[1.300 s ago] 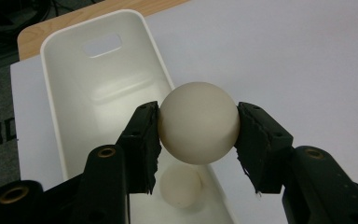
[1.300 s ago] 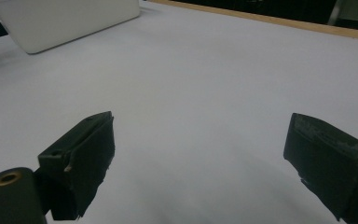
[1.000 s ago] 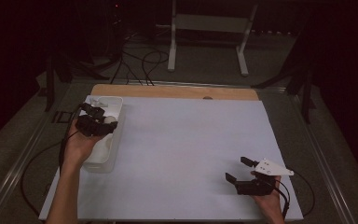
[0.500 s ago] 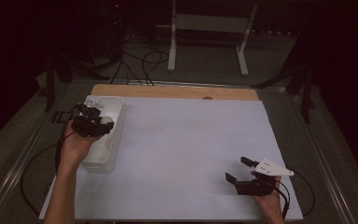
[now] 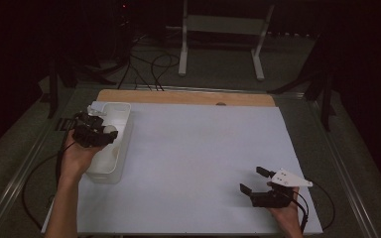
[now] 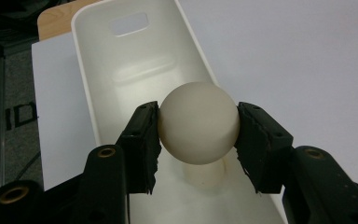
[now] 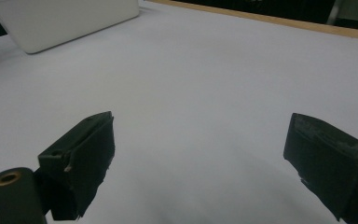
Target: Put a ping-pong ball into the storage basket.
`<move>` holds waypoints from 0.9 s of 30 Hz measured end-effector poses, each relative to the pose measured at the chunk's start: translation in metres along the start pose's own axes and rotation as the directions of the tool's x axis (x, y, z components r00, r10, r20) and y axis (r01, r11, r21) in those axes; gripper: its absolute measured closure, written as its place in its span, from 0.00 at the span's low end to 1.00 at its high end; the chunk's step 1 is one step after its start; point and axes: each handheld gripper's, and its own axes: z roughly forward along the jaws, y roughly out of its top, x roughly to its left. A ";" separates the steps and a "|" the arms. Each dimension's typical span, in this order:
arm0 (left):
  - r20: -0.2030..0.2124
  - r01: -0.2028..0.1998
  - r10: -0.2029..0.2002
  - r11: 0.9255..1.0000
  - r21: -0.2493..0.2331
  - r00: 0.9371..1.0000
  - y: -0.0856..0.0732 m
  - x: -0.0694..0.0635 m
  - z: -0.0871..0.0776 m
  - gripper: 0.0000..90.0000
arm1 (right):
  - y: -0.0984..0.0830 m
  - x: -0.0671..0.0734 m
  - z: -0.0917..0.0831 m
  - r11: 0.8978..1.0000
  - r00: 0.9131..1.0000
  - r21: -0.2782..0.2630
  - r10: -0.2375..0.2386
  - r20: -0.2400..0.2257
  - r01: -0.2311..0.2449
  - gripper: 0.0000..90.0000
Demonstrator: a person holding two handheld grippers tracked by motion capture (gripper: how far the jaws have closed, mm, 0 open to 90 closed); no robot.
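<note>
A cream-white ball [image 6: 198,122] sits between the two black pads of my left gripper [image 6: 198,140], which is shut on it. The ball hangs over the inside of a long white bin [image 6: 121,65], casting a shadow on the bin floor. From above, the left gripper [image 5: 99,134] with the ball [image 5: 110,130] hovers over the bin [image 5: 121,111] at the table's left side. My right gripper [image 5: 254,180] rests near the front right of the white table sheet, its jaws wide apart with nothing between them [image 7: 200,154].
The white sheet [image 5: 203,148] covers most of the table, with a strip of bare wood [image 5: 178,96] along the far edge. Cables trail off both grippers. A white stand [image 5: 223,29] and floor cables lie beyond the table in the dark.
The left hand has drifted slightly toward the bin's left rim with the ball still gripped. The right hand has stayed put.
</note>
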 end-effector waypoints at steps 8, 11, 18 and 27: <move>-0.005 0.008 -0.008 1.000 0.003 1.000 -0.003 0.004 0.000 0.57 | 0.000 0.000 0.000 1.000 1.000 0.000 0.000 0.000 0.000 0.09; -0.005 0.012 -0.012 1.000 0.006 1.000 -0.006 0.005 0.000 0.57 | 0.000 0.000 0.000 1.000 1.000 0.000 0.001 0.000 -0.001 0.09; -0.005 0.017 -0.017 1.000 0.010 1.000 -0.009 0.009 0.000 0.57 | 0.000 0.001 0.001 1.000 1.000 0.003 0.001 -0.001 -0.001 0.09; -0.008 0.020 -0.020 1.000 0.011 1.000 -0.012 0.011 0.000 0.57 | 0.000 0.001 0.001 1.000 1.000 0.002 0.004 -0.001 -0.004 0.09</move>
